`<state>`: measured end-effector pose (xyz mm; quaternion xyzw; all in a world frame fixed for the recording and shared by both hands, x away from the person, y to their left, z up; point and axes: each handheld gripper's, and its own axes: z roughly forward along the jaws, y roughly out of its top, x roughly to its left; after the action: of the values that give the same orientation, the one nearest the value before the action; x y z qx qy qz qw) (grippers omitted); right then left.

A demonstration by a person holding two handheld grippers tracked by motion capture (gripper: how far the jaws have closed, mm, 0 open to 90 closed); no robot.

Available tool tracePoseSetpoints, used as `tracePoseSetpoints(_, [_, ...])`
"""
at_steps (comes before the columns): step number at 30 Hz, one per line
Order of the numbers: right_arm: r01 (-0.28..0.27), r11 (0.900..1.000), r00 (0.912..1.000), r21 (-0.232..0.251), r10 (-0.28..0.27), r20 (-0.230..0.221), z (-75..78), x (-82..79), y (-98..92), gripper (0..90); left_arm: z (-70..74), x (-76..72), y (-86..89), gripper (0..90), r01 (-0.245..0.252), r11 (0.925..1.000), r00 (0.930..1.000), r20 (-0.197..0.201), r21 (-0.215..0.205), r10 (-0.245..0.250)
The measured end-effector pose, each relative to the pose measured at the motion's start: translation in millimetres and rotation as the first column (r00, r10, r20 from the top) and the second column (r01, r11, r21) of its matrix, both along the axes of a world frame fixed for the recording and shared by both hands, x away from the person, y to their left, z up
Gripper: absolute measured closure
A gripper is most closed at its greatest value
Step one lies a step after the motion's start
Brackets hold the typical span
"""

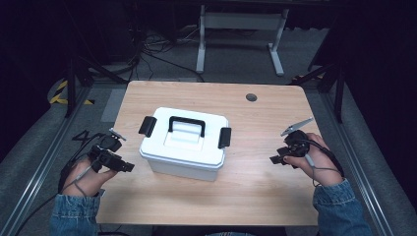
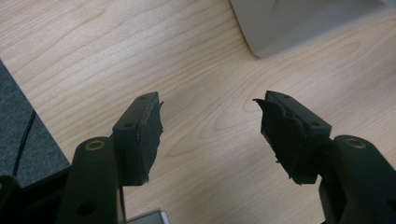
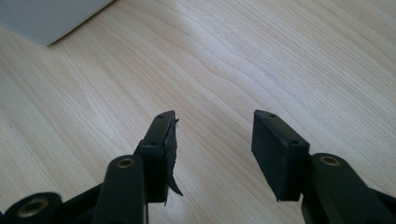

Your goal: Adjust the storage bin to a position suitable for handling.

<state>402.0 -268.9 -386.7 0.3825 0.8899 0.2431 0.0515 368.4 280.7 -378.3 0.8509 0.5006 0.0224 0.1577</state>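
Two grippers flanking a white lidded box (image 1: 184,143) at mid-desk (image 1: 255,196).
The left gripper (image 1: 129,167) and right gripper (image 1: 273,159) each hover just beside the box, fingers (image 2: 147,135) spread apart and empty, touching nothing; box latches closed.

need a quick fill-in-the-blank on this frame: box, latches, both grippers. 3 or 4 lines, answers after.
1. The white box has a carry handle coloured ____.
2. The box's lid is ____, with a latch at each end.
3. Both the left gripper and the right gripper have jaws that are ____, nothing between them.
4. The box rests on a ____ table.

Missing words: black; closed; open; wooden
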Motion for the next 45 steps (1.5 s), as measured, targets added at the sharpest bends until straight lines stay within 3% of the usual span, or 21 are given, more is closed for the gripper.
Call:
tracePoseSetpoints(5, [-0.001,1.000,0.9999,0.012,0.001,0.012,1.3,-2.7,-0.5,50.9,3.8,0.8,-1.6,39.3,0.016,0.9998,0.9994,0.030,0.009,-0.016])
tracePoseSetpoints(18, [-0.049,0.998,0.9984,0.050,0.048,0.032,6.8,-7.7,11.2,50.6,4.2,0.5,-2.2,40.1,0.025,0.9996,0.9990,0.037,0.013,-0.025])
tracePoseSetpoints(22, [-0.092,0.992,0.9951,0.089,0.089,0.045,13.0,-12.9,20.3,50.6,4.2,0.9,-3.6,40.2,0.027,0.9996,0.9990,0.035,0.009,-0.027])
tracePoseSetpoints(33, [-0.155,0.982,0.9854,0.108,0.145,0.089,31.3,-15.7,41.5,50.6,6.1,1.5,-3.1,39.6,0.032,0.9995,0.9985,0.044,0.007,-0.033])
tracePoseSetpoints(45, [-0.203,0.975,0.9734,0.085,0.192,0.124,55.9,-5.5,65.0,49.9,7.2,3.5,0.2,38.1,0.013,0.9999,0.9990,0.043,-0.002,-0.013])
